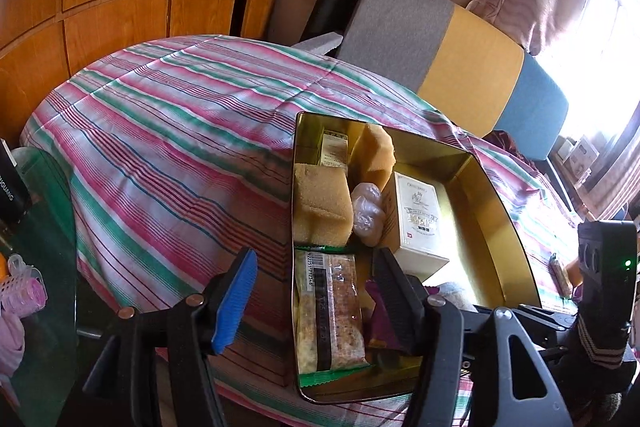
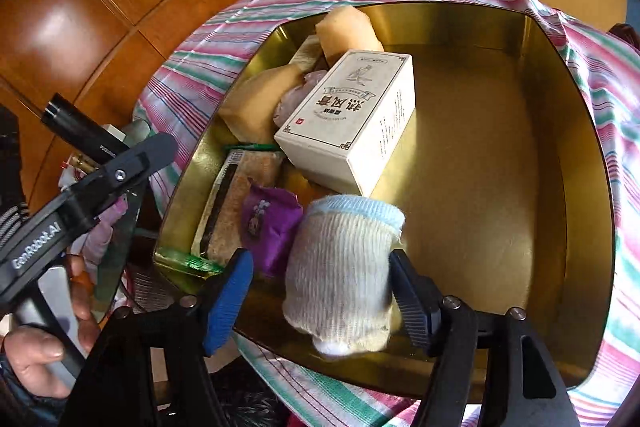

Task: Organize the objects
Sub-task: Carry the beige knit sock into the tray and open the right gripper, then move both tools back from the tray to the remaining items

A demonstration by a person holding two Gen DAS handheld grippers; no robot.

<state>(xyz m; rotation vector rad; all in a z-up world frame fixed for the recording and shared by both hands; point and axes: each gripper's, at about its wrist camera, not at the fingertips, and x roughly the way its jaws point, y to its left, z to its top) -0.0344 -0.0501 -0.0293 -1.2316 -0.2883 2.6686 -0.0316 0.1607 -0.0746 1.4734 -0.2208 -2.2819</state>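
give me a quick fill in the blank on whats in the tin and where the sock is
The rolled sock sits between the fingers of the ___ tool.
The tin has a shiny ___ inside.
Next to the sock lies a small ___ packet.
The white box leans inside the ___.

Missing words: right; gold; purple; tin

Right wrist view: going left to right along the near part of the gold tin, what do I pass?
Snack bar in clear wrapper → purple packet → rolled white sock with blue cuff → bare gold floor of the tin.
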